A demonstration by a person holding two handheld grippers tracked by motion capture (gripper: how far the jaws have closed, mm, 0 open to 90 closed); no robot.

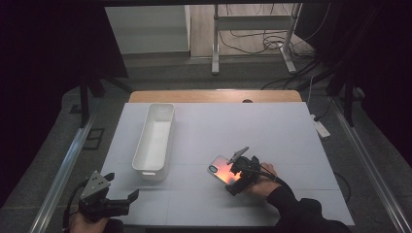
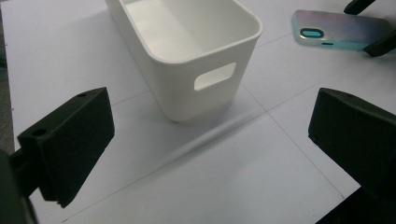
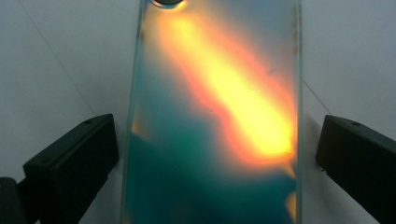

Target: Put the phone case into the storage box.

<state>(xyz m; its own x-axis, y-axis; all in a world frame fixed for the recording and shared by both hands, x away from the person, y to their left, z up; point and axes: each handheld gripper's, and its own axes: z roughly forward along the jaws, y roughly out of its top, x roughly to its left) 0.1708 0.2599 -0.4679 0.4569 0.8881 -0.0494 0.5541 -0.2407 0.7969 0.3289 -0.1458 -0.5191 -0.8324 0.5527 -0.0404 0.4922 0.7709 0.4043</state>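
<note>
Right tongs (image 1: pixel 239 171) stood spread astride the phone case (image 1: pixel 224 171), not yet pinching; left tongs (image 1: pixel 118 187) idled spread; the white bin (image 1: pixel 154 138) awaited on the worktop (image 1: pixel 272 131).

Phone (image 1: pixel 223 170): lies flat on the white worktop (image 1: pixel 272 141), back up, camera end pointing away toward the far left. Glossy iridescent shell, teal with an orange-yellow glare streak. Sits right of centre, well apart from the white bin (image 1: pixel 155 141). Near end between the right gripper's open fingers (image 3: pixel 74 163).
</note>
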